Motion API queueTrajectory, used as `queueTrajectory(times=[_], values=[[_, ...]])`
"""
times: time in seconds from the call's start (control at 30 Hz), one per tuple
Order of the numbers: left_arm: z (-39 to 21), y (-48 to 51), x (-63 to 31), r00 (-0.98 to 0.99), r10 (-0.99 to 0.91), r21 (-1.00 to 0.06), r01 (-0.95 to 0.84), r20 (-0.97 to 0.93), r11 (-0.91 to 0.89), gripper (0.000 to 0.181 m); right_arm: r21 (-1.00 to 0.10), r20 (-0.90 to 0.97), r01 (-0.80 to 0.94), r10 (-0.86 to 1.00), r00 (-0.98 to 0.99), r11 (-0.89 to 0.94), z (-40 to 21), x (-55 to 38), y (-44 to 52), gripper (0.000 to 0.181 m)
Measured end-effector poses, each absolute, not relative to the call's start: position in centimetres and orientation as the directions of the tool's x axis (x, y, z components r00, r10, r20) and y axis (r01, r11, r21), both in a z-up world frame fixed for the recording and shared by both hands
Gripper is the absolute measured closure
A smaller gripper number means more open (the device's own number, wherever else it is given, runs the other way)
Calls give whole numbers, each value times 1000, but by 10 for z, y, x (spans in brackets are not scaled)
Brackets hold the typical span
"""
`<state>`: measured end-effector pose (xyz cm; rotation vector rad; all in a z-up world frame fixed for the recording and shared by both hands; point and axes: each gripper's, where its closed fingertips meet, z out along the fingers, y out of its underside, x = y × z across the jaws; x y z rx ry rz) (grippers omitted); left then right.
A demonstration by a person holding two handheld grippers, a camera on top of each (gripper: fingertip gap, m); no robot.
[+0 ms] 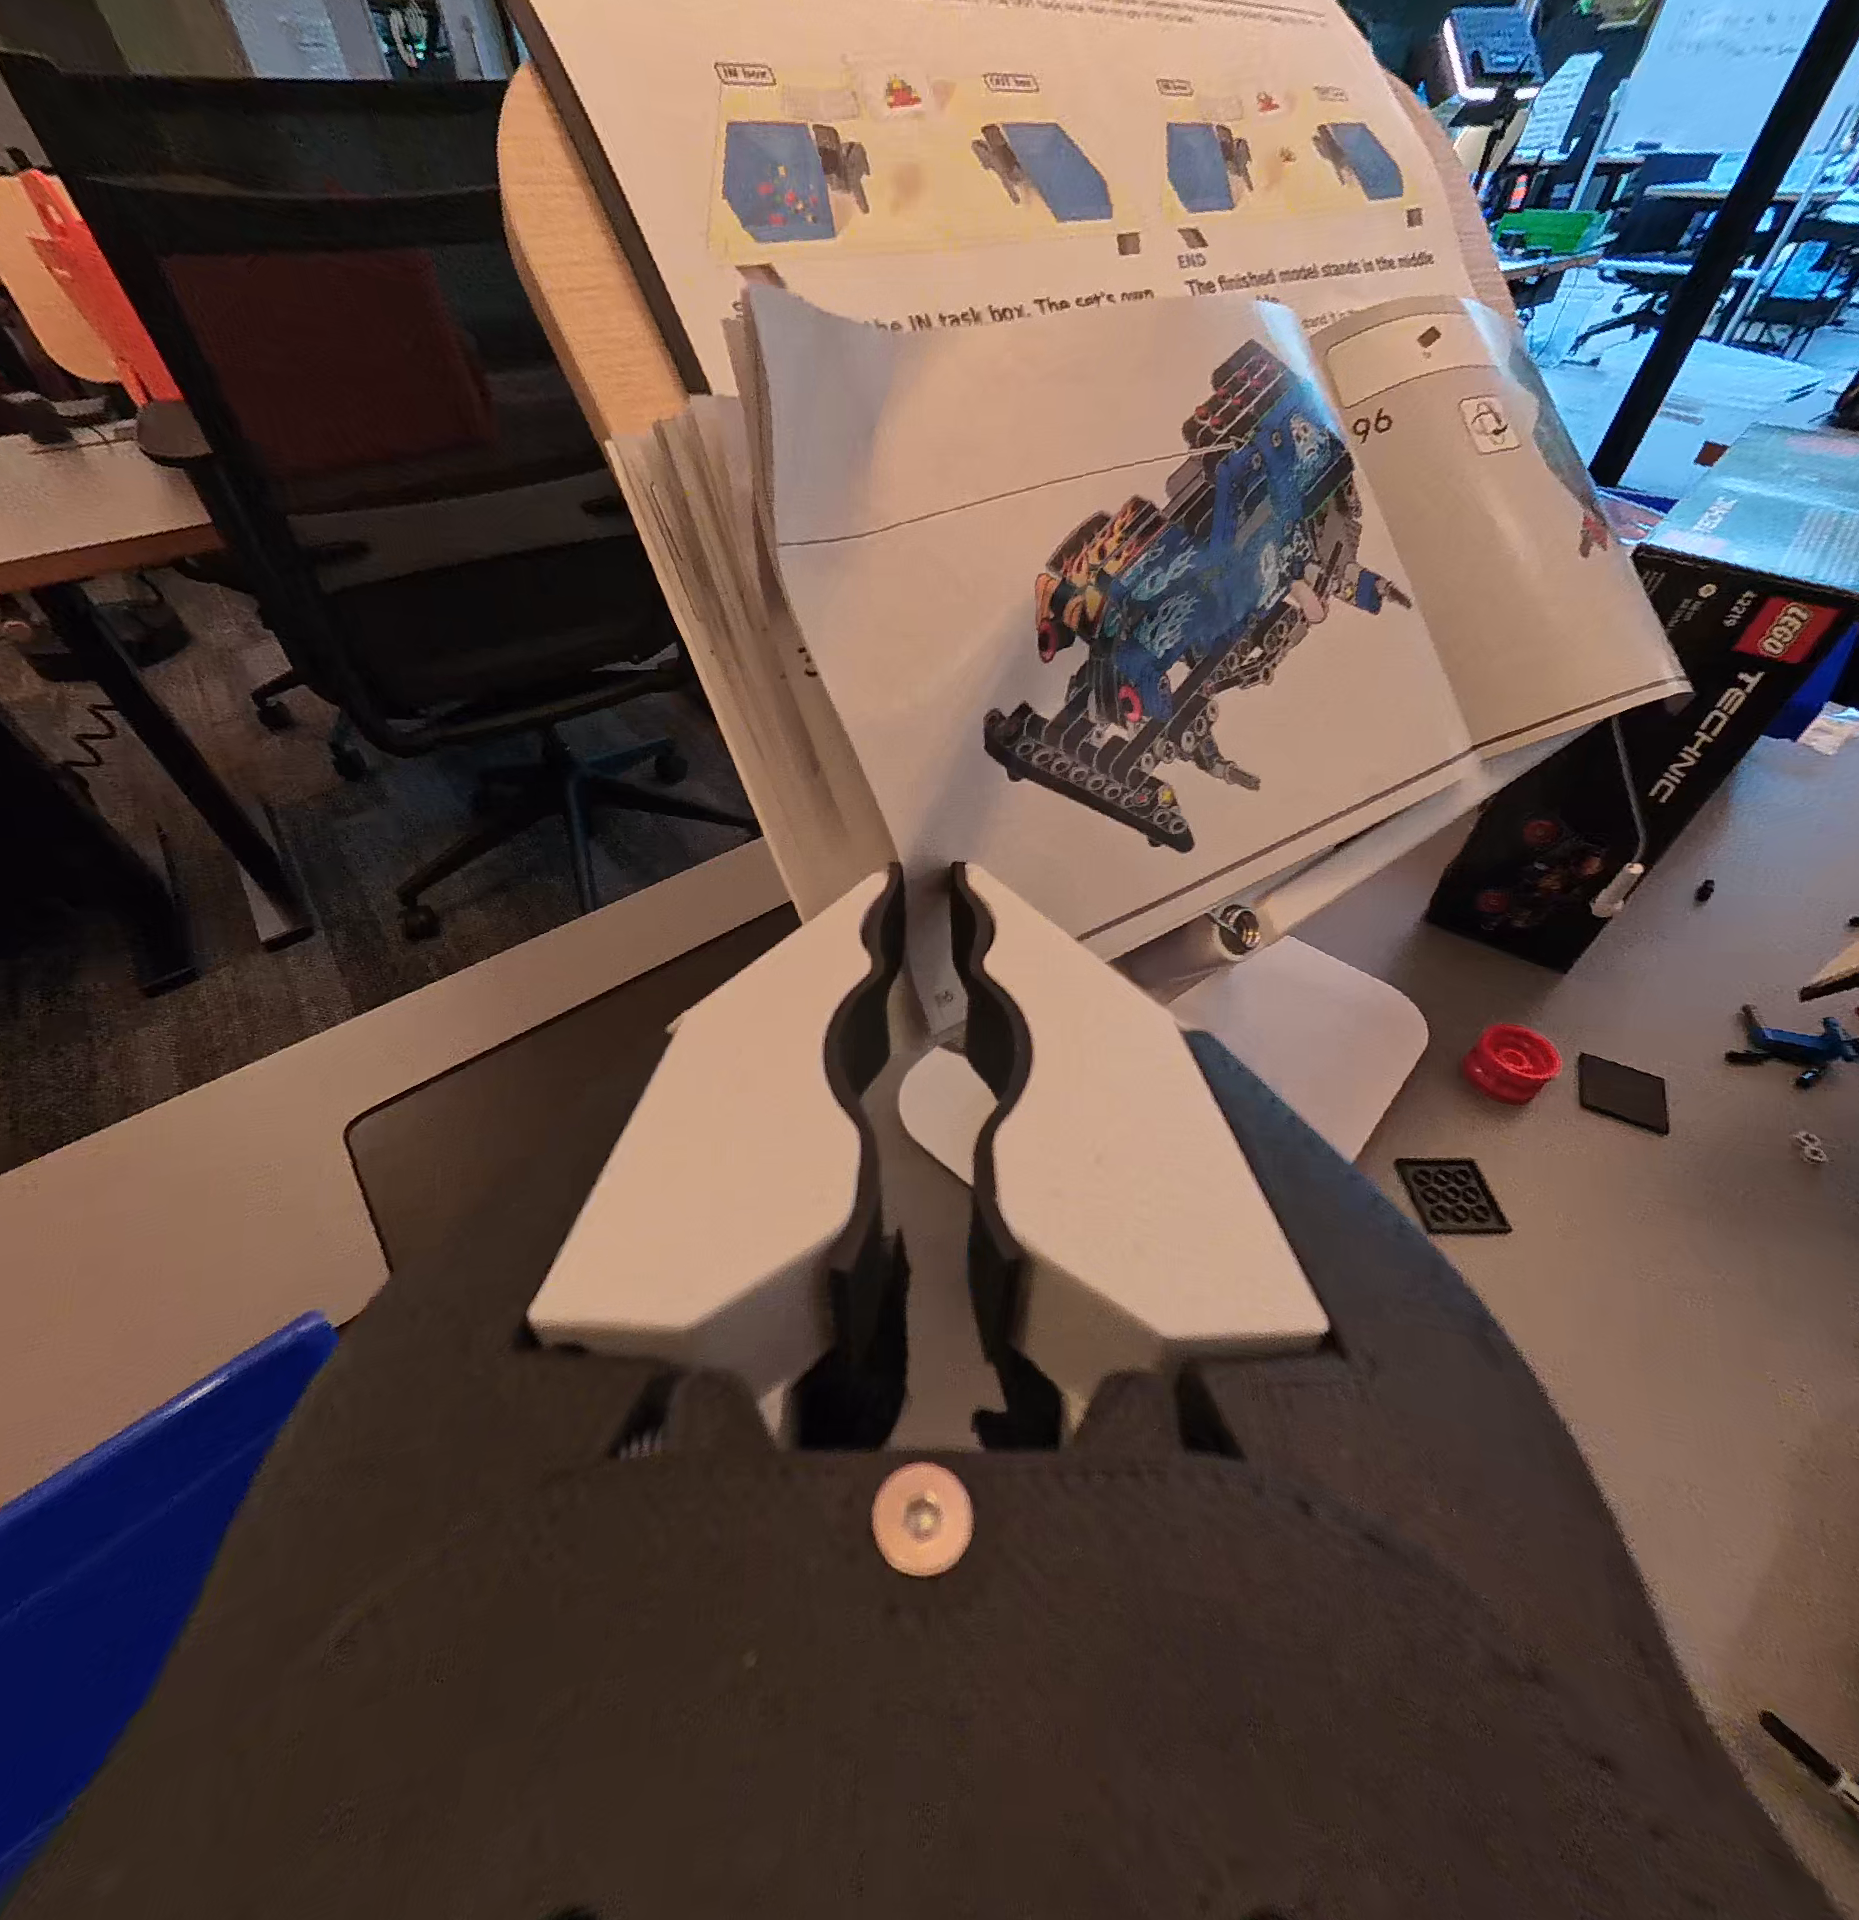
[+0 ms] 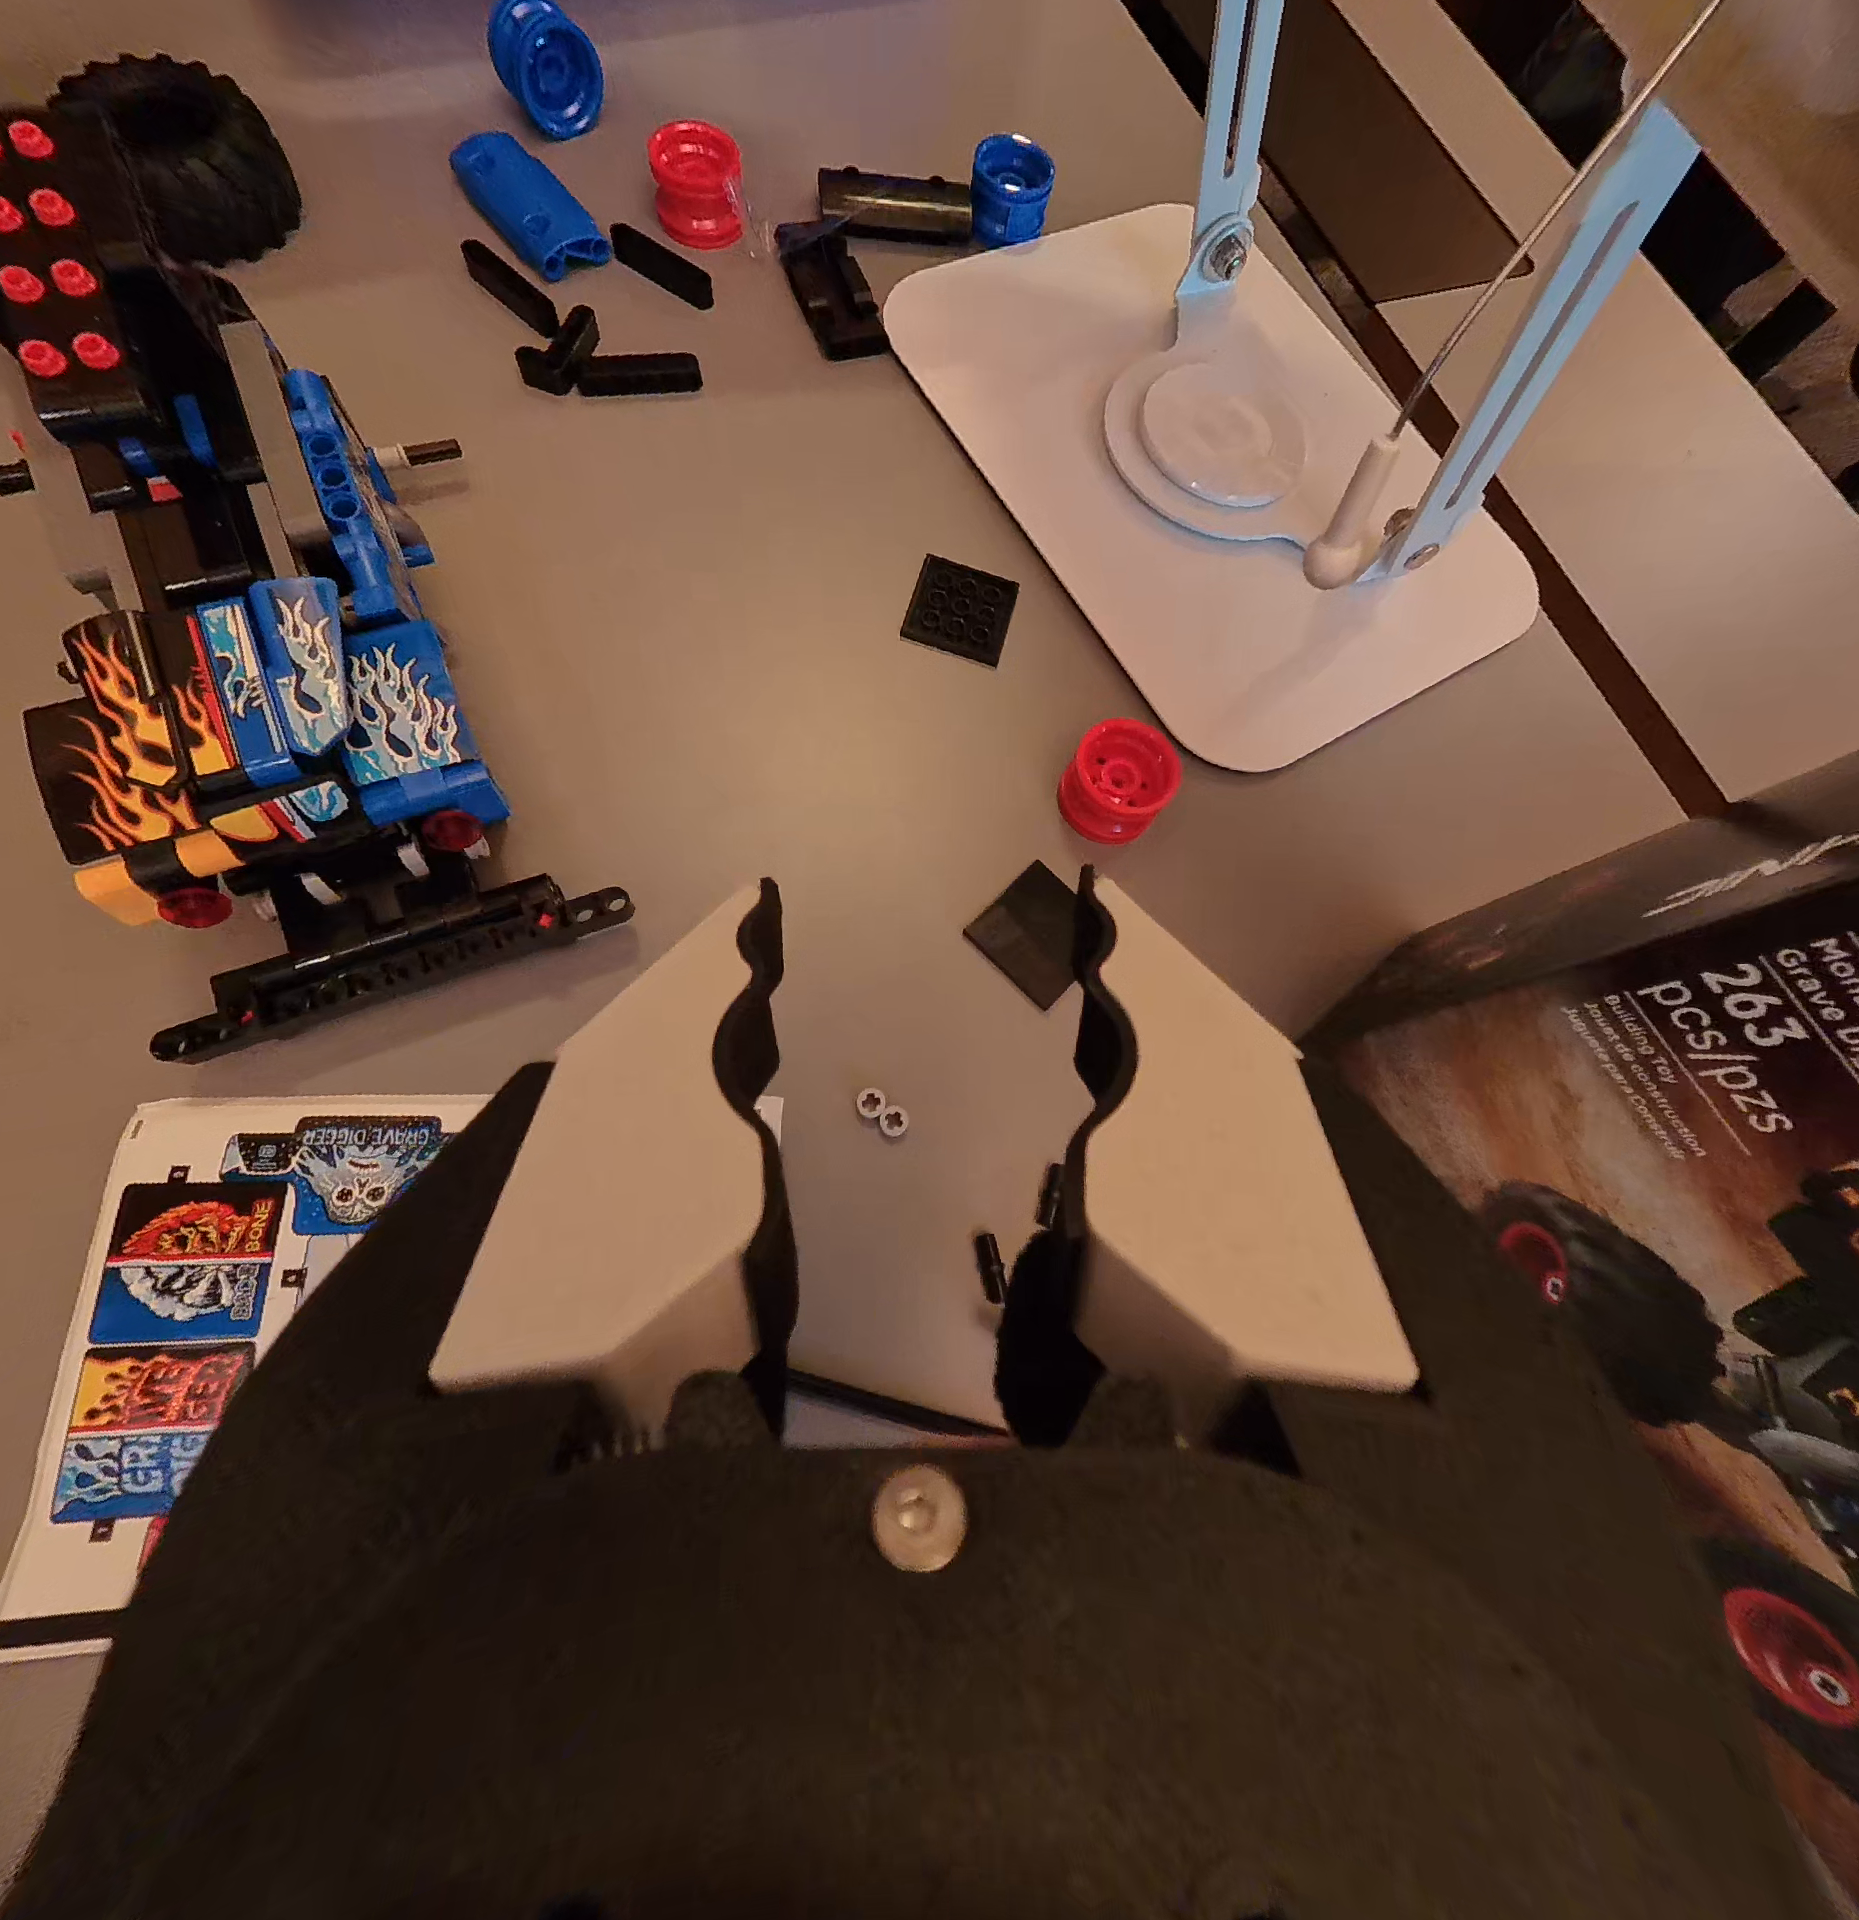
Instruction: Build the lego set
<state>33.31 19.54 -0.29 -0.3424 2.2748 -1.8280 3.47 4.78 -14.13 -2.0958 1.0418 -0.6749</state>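
Observation:
The instruction booklet (image 1: 1008, 582) stands open on a white stand, showing a picture of the blue truck. My left gripper (image 1: 925, 878) is shut on the bottom corner of a page, which curls up at its top. In the right wrist view the part-built truck (image 2: 250, 644), blue and black with flame stickers, lies on the grey table at the left. My right gripper (image 2: 925, 894) is open and empty above the table. Two small grey round pieces (image 2: 882, 1114) lie between its fingers, and a black flat tile (image 2: 1029, 930) lies beside the right fingertip.
The stand's white base (image 2: 1216, 468) sits at the right. A red wheel hub (image 2: 1117, 779) and a black studded plate (image 2: 958, 610) lie near it. Blue and red hubs, black beams and a tyre (image 2: 187, 156) lie farther off. The sticker sheet (image 2: 177, 1299) and set box (image 2: 1631, 1195) flank my right gripper. About 35 cm separates my left fingertips from my right. To the red wheel hub (image 2: 1117, 779): right tips about 8 cm, left tips about 35 cm. Seen from the left wrist view (image 1: 1538, 1055) as well.

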Motion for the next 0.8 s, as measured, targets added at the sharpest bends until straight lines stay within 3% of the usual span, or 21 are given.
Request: queueTrajectory(times=[0.8], values=[[-2,199,335,-946,-323,-975,-40,-33,218,170,-734,174,-485,-822,543,-476,-153,33,42,125]])
